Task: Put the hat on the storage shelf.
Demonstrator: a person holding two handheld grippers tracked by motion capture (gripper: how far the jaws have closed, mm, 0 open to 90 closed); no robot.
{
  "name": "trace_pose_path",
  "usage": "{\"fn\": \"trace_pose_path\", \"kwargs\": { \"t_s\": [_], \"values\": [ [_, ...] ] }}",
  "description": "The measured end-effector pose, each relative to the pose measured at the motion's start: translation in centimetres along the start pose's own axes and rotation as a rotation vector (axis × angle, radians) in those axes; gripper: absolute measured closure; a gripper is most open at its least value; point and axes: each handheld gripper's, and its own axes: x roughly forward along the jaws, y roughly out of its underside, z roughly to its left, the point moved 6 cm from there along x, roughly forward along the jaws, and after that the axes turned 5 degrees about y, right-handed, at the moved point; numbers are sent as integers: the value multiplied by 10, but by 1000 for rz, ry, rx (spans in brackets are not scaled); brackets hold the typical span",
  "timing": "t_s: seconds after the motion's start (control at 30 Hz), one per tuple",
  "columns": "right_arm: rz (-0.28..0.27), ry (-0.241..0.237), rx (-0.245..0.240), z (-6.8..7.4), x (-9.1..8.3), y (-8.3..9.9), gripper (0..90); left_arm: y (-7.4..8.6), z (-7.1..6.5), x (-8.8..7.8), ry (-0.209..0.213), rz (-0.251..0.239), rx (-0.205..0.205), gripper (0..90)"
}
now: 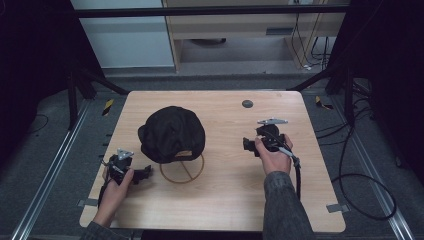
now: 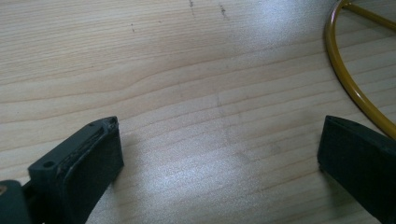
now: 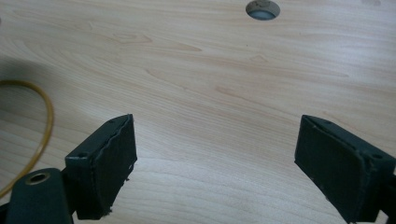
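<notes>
The left gripper [image 2: 219, 154] has its fingers [image 2: 88, 158] spread wide with nothing between them, only bare wood grain showing in the gap in the left gripper view. Just past its right-hand finger runs the curved yellow-brown ring [image 2: 348, 79] of a wire stand, near but not touching. The right gripper [image 3: 215, 163] likewise stands with its fingers [image 3: 112, 163] apart and empty over the wooden surface [image 3: 210, 79]; an arc of the same ring sits at the left edge of the right gripper view, and a round grey grommet [image 3: 263, 9] is set in the wood farther off.

In the high view the left gripper [image 1: 142, 175] is low near the front left corner, held by the left hand [image 1: 116, 187], its fingers pointing toward the ring [image 1: 182, 170]. The right gripper [image 1: 248, 145], in the right hand [image 1: 272, 157], is right of centre, well apart from the ring. The black cap [image 1: 171, 134] sits between the two grippers, left of centre, over the back part of the ring, its tan inner band showing at the near edge. No writing on the cap or grippers can be read.

Open wood lies around both grippers, most of it right of the cap and along the front edge. The left gripper is near the left edge of the surface [image 1: 225, 200].
</notes>
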Motion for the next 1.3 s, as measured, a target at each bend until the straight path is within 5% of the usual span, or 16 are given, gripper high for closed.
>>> {"fn": "trace_pose_path", "kwargs": {
  "t_s": [0.4,1.3],
  "values": [
    [5,28,14,4,32,41,126,0,0,0,0,-1,0,0],
    [45,22,25,19,58,64,114,0,0,0,1,-1,0,0]
  ]
}}
